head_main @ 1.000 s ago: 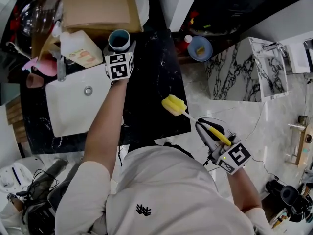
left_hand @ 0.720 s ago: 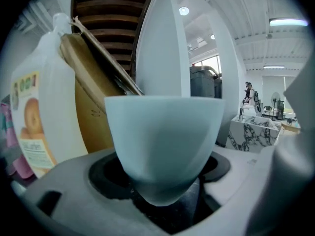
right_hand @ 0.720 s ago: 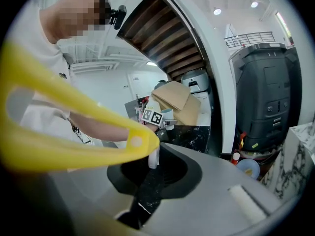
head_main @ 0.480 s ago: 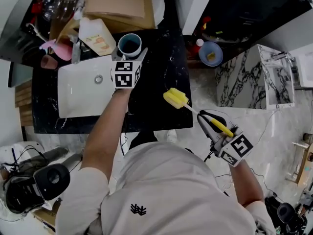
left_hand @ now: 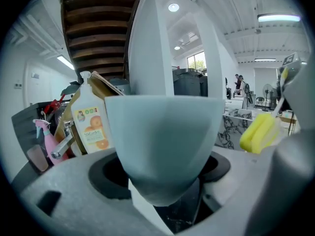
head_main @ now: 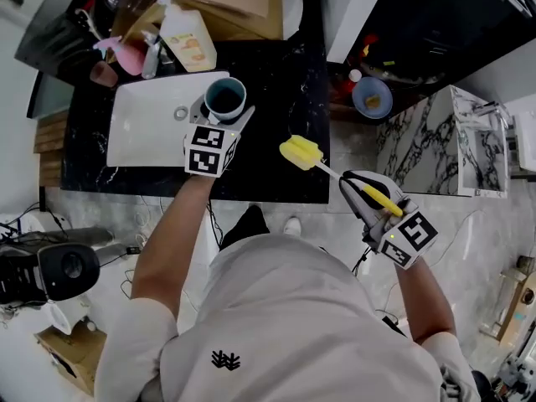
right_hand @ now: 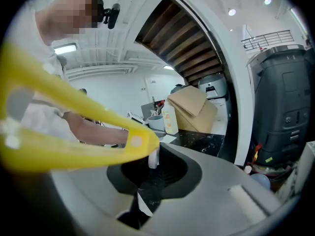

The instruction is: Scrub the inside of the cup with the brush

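Evidently the cup (head_main: 226,97) has been brought forward. A second ago it sat at the back of the black marble counter (head_main: 280,170), close to the orange-labelled bottle (head_main: 191,42). Now the left gripper (head_main: 223,115) holds it over the right-hand edge of the white sink (head_main: 138,145), well clear of the bottle and nearer the person.

The left gripper's jaws are clamped on either side of the pale blue cup. In the left gripper view its tapered body (left_hand: 160,141) fills the space between them, with counter and sink edge showing beneath it, so it appears to be lifted rather than standing. It stays upright, with its mouth facing up.

The right gripper (head_main: 358,189) has hardly shifted. Its jaws are closed on the yellow handle (right_hand: 74,127) of the brush (head_main: 300,152), whose sponge head points toward the cup over the counter's front part. The gap between sponge head and cup has narrowed but they remain apart, and the left gripper view shows the sponge (left_hand: 260,132) just off to the cup's right.

The scrubbing itself has not begun. Both tools are in hand and the cup is placed for it, so the next step is probably to bring the sponge head over the rim and down inside.
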